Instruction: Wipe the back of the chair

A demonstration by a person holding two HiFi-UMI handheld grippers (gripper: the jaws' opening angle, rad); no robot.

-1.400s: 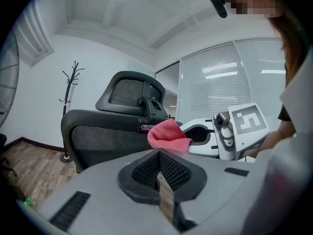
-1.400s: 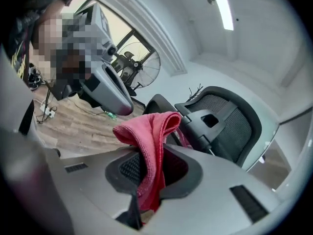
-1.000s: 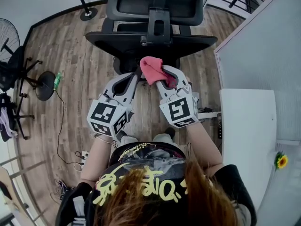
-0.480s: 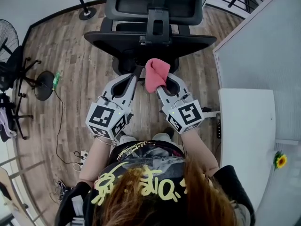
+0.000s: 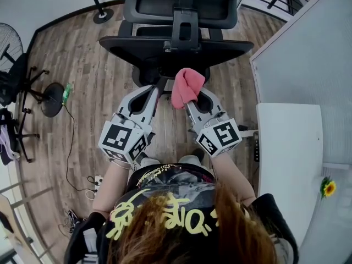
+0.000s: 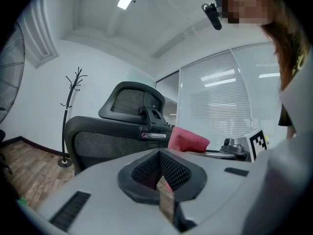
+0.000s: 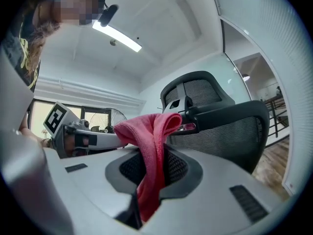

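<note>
The right hand-held gripper (image 5: 191,102) is clamped on a pink cloth (image 5: 186,87). In the right gripper view the cloth (image 7: 149,141) runs down through the closed jaws, and a loose fold flops over above them. The cloth sits just behind the mesh back of the office chair (image 5: 176,47), below the headrest (image 5: 181,1). I cannot tell whether it touches the chair yet.

The left hand-held gripper (image 5: 153,94) is closed on nothing and hangs beside the right one, clear of the chair.

The main risk is the grip. Only a narrow strip of cloth is pinched, so dragging it over coarse mesh could pull it free or bunch it up, leaving the hard jaw tips to scrape the mesh instead.

The headrest bracket (image 5: 185,31) at the middle of the back is a likely snag point for the loose fold.

An office chair probably swivels or rolls under a push, and with nothing steadying it, firm wiping pressure may simply turn the back away from the cloth
</note>
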